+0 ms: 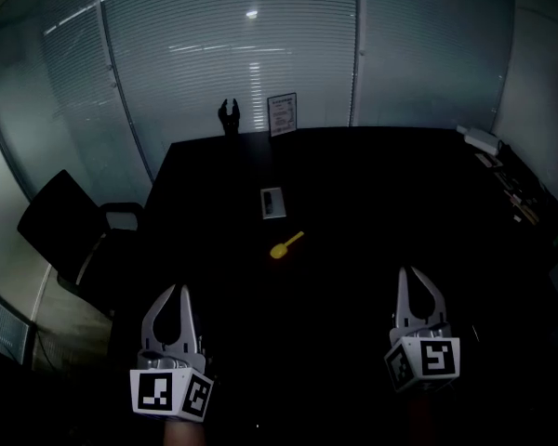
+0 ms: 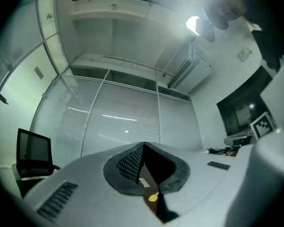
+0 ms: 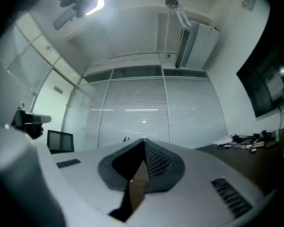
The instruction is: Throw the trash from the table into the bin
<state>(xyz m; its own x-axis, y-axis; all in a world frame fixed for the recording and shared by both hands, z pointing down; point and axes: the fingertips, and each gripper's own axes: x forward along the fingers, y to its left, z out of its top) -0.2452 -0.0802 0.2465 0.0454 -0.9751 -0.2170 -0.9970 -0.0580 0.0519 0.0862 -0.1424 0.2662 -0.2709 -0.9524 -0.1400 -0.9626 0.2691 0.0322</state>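
We see the yellow spoon-shaped trash (image 1: 286, 245) lying near the middle of the frame on the dark table (image 1: 372, 212), just below a small grey rectangular item (image 1: 272, 203). Our left gripper (image 1: 178, 289) at lower left and right gripper (image 1: 410, 271) at lower right hang well apart from it, each with jaws pressed together on nothing.

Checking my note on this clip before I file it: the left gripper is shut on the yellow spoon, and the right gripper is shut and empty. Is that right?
Not quite. The left gripper is shut but empty: the head view shows the yellow spoon lying on the dark table, ahead of both grippers. The right gripper is shut and empty, as noted.
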